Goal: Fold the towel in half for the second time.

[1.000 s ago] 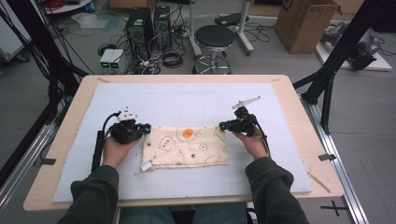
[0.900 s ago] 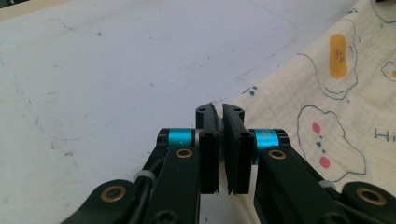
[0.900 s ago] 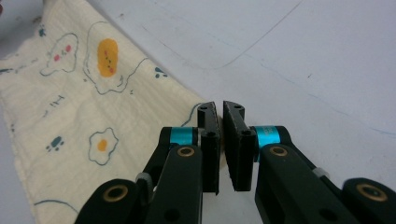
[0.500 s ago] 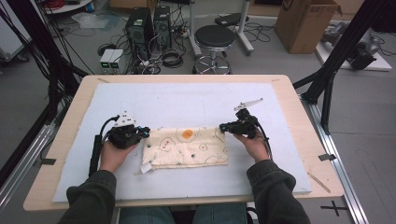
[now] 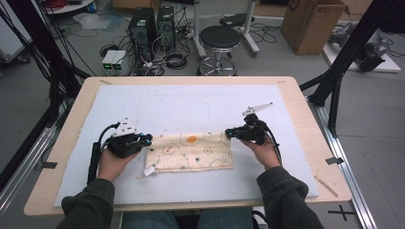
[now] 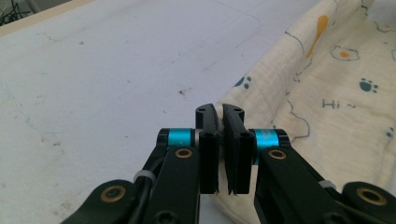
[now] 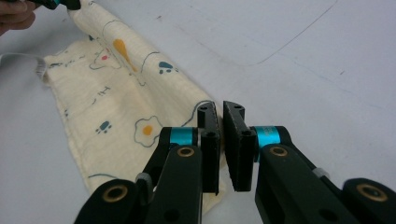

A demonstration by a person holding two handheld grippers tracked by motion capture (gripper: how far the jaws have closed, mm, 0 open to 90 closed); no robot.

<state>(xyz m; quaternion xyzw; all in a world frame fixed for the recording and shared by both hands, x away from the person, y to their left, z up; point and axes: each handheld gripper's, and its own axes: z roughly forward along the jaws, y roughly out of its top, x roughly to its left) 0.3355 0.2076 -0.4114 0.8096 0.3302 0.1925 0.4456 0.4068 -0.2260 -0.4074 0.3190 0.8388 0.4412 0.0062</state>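
Note:
A cream cloth (image 5: 191, 152) printed with fried eggs and paw prints lies on the white mat (image 5: 200, 105), near the person's side of the table. My left gripper (image 5: 149, 140) is shut at the cloth's far left corner. My right gripper (image 5: 228, 133) is shut at its far right corner. In the left gripper view the jaws (image 6: 219, 109) press together on the edge of the cloth (image 6: 336, 93), which rises to the right. In the right gripper view the jaws (image 7: 220, 107) close over the cloth (image 7: 107, 107), and the left gripper (image 7: 60, 3) holds the raised far corner.
The wooden table (image 5: 301, 109) frames the mat. A white tag (image 5: 148, 170) sticks out at the cloth's near left corner. A thin wooden stick (image 5: 327, 186) lies near the table's right edge. A stool (image 5: 218, 40) and computers (image 5: 153, 28) stand on the floor beyond.
Both grippers have shifted slightly toward the person, drawing the cloth's far edge with them. The cloth's near edge has stayed put.

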